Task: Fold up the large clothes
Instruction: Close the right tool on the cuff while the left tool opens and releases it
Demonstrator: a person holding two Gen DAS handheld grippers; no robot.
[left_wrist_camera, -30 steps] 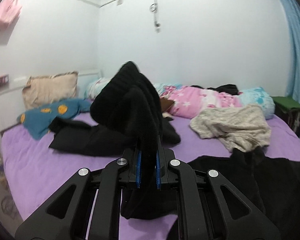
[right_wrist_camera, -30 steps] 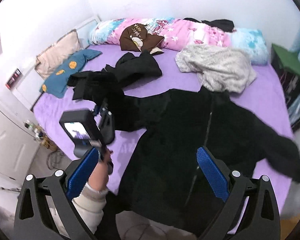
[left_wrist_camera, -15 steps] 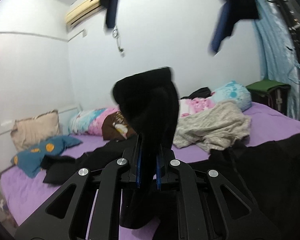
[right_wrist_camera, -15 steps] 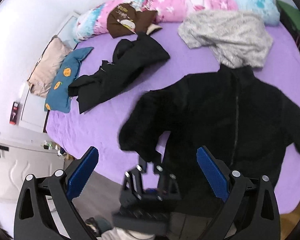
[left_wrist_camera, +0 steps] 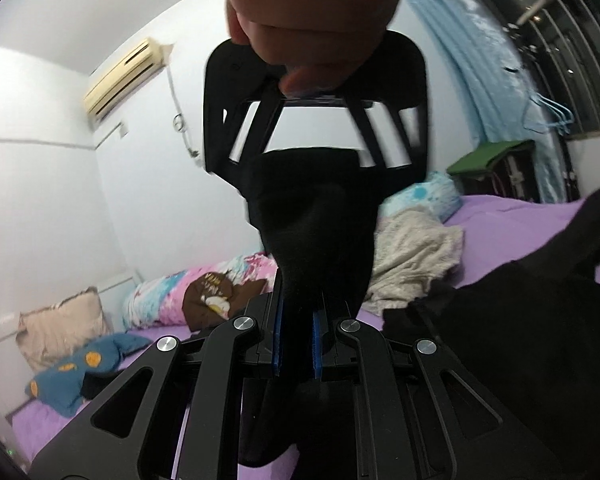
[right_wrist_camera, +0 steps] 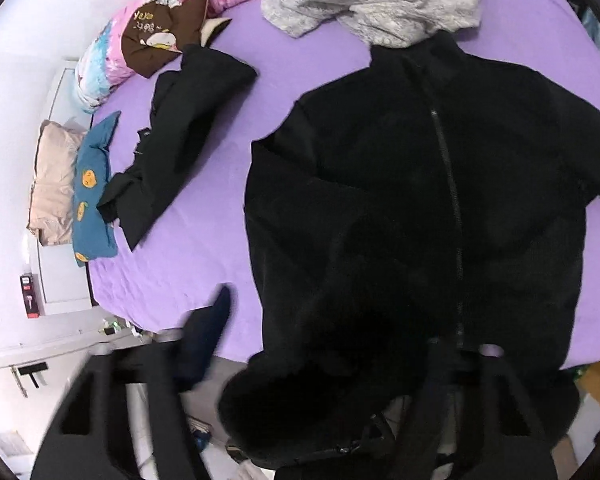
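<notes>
Left wrist view: the left gripper [left_wrist_camera: 296, 344], low in the centre, is clamped on the black sleeve [left_wrist_camera: 312, 232] that rises from between its blue pads. To fold well, I judge it should carry that sleeve flat across the chest and only let go once it lies smooth. Above it, the right gripper [left_wrist_camera: 314, 100] hangs under a hand [left_wrist_camera: 304, 12] at the top of the frame.

Right wrist view: the black jacket [right_wrist_camera: 420, 200] lies zip-up across the purple bed [right_wrist_camera: 204, 248], filling the centre and right. The right gripper's jaws have just been closing around the sleeve cuff at the bottom of the frame; blur hides whether the pads press on it.
</notes>
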